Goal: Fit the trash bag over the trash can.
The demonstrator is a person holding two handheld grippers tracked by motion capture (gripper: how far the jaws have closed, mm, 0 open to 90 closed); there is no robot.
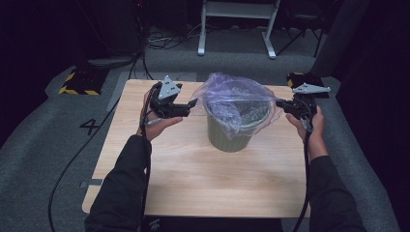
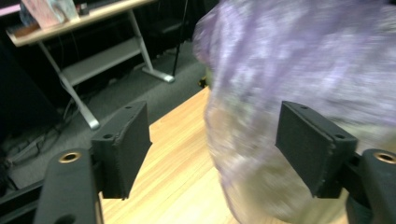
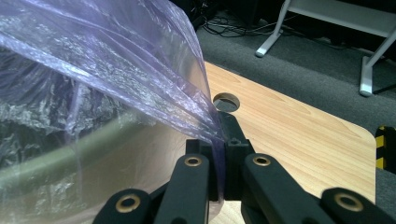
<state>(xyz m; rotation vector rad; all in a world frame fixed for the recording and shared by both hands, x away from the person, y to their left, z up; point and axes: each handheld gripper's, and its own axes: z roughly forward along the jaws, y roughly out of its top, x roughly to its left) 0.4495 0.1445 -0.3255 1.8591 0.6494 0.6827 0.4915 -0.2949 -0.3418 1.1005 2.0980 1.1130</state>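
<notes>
An olive-green bin (image 1: 232, 137) stands on the wooden table (image 1: 193, 169), lined with a thin translucent purple bag (image 1: 237, 94) that puffs up above its rim. My left gripper (image 1: 191, 104) hovers just left of the bag; its jaws stand open, with the blurred bag (image 2: 303, 56) beyond and partly between the pads (image 2: 126, 144), untouched. My right gripper (image 1: 281, 104) is at the bag's right side. In the right gripper view, my right gripper (image 3: 222, 135) is shut on a stretched fold of the bag (image 3: 116, 70), above the bin's rim (image 3: 56, 156).
A cable hole (image 3: 226, 101) is cut in the table near the right gripper. A white desk frame (image 1: 237, 24) stands on the carpet behind the table. Yellow-black striped blocks (image 1: 80, 82) lie at the far left, and cables run across the floor.
</notes>
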